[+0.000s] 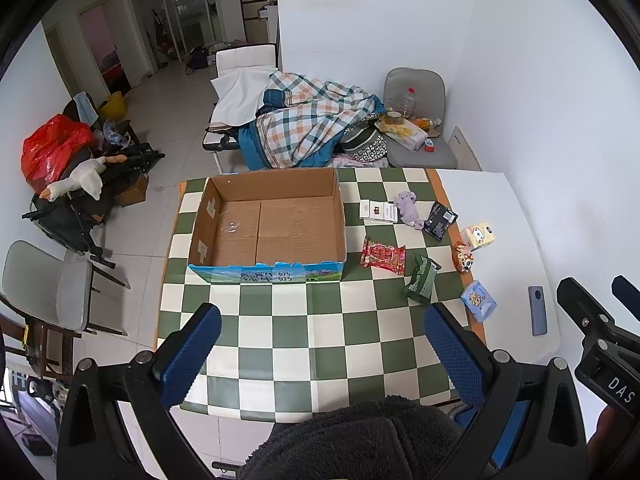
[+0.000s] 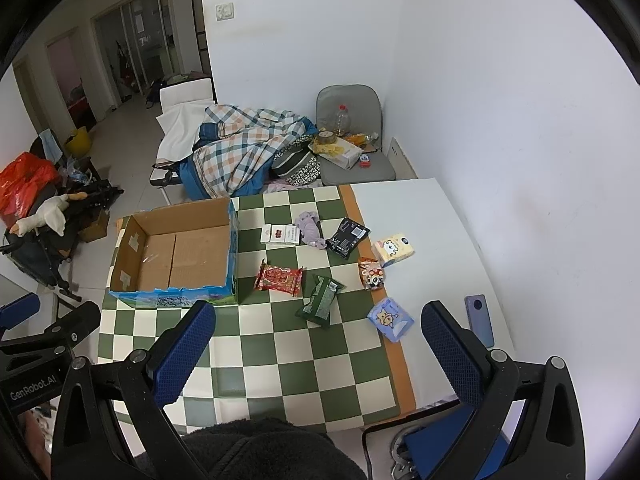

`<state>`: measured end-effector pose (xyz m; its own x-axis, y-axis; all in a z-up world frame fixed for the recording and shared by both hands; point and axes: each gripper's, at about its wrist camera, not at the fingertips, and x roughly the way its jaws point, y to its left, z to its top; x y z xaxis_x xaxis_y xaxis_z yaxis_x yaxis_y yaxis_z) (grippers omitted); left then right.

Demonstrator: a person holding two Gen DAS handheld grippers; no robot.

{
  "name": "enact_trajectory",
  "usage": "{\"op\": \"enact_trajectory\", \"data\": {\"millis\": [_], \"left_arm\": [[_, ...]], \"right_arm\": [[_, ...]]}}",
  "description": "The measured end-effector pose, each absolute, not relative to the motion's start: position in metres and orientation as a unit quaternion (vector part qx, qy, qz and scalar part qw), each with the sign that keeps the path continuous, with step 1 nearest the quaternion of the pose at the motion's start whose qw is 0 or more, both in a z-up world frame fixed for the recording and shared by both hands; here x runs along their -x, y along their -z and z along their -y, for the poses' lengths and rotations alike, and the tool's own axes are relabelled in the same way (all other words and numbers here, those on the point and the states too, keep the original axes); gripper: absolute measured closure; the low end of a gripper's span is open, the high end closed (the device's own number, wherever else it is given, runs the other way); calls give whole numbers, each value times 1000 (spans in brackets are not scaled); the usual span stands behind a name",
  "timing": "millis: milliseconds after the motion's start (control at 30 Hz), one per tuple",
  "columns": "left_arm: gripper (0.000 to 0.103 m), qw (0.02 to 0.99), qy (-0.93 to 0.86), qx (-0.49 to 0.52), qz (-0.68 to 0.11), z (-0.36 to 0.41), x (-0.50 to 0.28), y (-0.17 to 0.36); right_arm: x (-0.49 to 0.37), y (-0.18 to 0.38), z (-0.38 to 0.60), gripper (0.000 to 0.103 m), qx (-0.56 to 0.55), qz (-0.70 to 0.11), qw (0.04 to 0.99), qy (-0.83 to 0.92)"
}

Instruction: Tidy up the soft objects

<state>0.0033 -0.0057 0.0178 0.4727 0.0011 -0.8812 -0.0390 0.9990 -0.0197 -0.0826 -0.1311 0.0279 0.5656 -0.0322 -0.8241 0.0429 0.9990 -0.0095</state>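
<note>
An empty cardboard box point(image 1: 268, 224) point(image 2: 176, 252) stands on the green-and-white checked mat point(image 1: 320, 332) point(image 2: 280, 344). To its right lie a red snack pack point(image 1: 383, 256) point(image 2: 279, 277), a green tissue pack point(image 1: 421, 279) point(image 2: 320, 300), a blue tissue pack point(image 1: 478, 300) point(image 2: 391, 318), a yellow tissue pack point(image 1: 479, 235) point(image 2: 393, 250), a lilac sock point(image 1: 409, 207) point(image 2: 310, 230), a black pouch point(image 1: 439, 220) point(image 2: 347, 237) and an orange cartoon pack point(image 1: 464, 256) point(image 2: 372, 274). My left gripper point(image 1: 320, 356) and right gripper point(image 2: 318, 350) hover open above the mat's near part, holding nothing.
A white flat box point(image 1: 379, 212) point(image 2: 281, 235) lies by the sock. A phone point(image 1: 537, 310) point(image 2: 480, 320) rests on the white table. Beyond the table are a grey chair point(image 1: 416, 120) with clutter and a plaid blanket point(image 1: 312, 120). A dark fleece sleeve point(image 1: 360, 440) fills the bottom.
</note>
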Motion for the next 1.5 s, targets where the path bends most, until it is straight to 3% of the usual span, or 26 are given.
{"op": "enact_trajectory", "data": {"millis": [1500], "left_arm": [[0, 859, -13, 24, -511, 5, -3, -17]], "right_arm": [[79, -34, 135, 0, -8, -455, 890, 13]]}}
